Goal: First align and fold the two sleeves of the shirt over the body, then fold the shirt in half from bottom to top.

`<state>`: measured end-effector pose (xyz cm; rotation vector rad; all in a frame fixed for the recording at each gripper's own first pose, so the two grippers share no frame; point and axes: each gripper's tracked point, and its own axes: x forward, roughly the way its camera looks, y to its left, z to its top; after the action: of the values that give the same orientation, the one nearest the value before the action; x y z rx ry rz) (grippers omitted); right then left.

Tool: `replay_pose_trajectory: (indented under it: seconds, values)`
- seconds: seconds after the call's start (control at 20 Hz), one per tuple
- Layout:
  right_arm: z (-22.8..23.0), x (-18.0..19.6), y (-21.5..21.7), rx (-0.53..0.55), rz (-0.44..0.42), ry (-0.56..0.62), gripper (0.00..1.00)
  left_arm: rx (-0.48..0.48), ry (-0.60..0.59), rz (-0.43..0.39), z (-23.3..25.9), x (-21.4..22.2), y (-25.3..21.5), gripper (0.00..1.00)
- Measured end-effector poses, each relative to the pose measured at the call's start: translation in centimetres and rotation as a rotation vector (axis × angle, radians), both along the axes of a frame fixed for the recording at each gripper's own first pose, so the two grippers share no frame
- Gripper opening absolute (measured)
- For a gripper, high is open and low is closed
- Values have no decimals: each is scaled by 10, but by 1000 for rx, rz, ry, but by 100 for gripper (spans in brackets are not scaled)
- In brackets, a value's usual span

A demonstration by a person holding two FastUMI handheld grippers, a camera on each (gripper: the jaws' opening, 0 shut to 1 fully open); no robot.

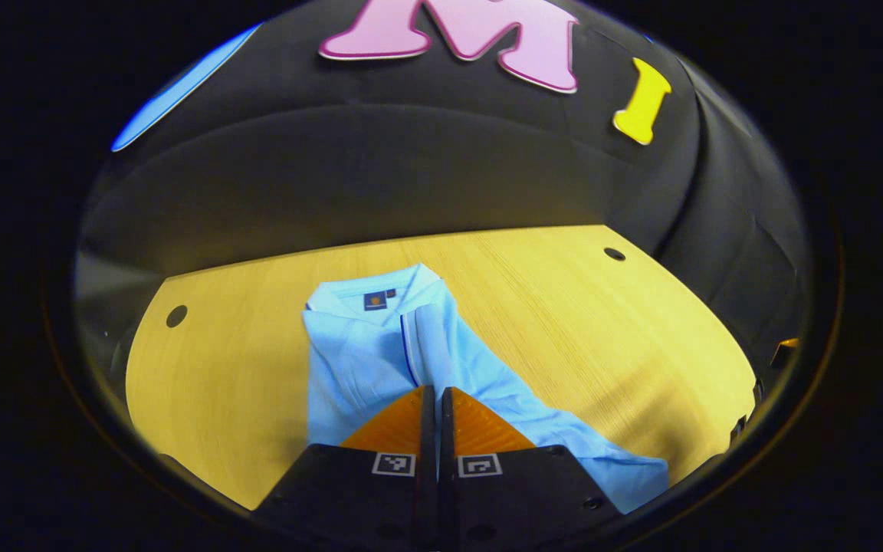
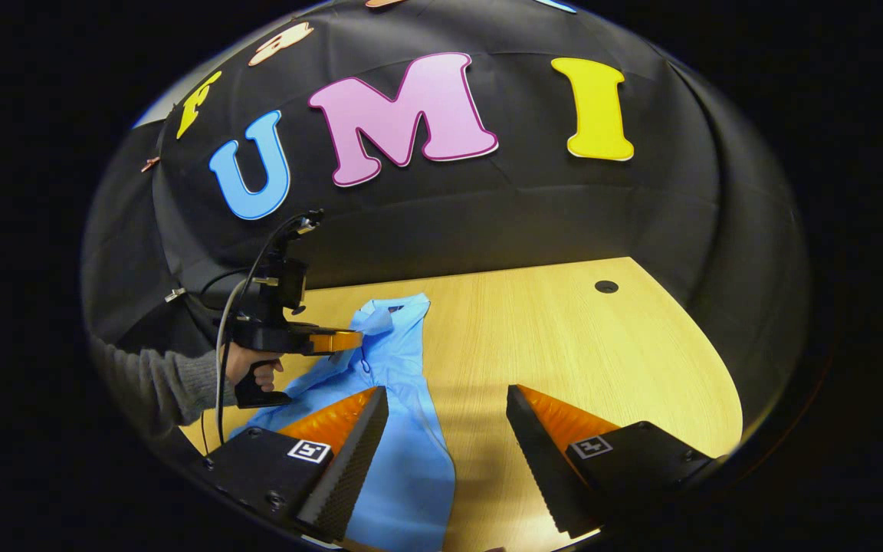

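Note:
A light blue polo shirt [image 1: 349, 360] lies on the wooden table [image 1: 564, 307] with its collar toward the booth wall. One sleeve [image 1: 430, 337], edged with a dark stripe, runs over the body up to my left gripper [image 1: 436, 391]. Its fingers are pressed together on that sleeve's end. In the right gripper view the left gripper [image 2: 357, 339] hovers over the shirt [image 2: 403, 460] near the collar, with a bit of cloth lifted at its tip. My right gripper [image 2: 448, 406] stands open above the shirt's right edge with nothing between its fingers.
A person's hand [image 2: 254, 368] in a grey sleeve [image 2: 173, 383] holds the left gripper's handle, cables trailing from it. The table [image 2: 579, 345] has small round holes [image 1: 614, 254] [image 2: 605, 287] near its far corners. The black wall rises right behind it.

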<state>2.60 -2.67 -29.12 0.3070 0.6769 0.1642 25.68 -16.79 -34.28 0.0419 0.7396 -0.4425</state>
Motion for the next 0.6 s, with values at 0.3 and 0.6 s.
replay_pose_trajectory:
  seconds: [0.3, 0.6]
  values:
    - [-10, -10, -3, 18, -19, 41, 97, 131, 17, -10, -30, -5, -3, 6]
    - [-10, -20, -8, 9, -41, 53, 97, 147, 52, -31, -44, -7, -10, 8]
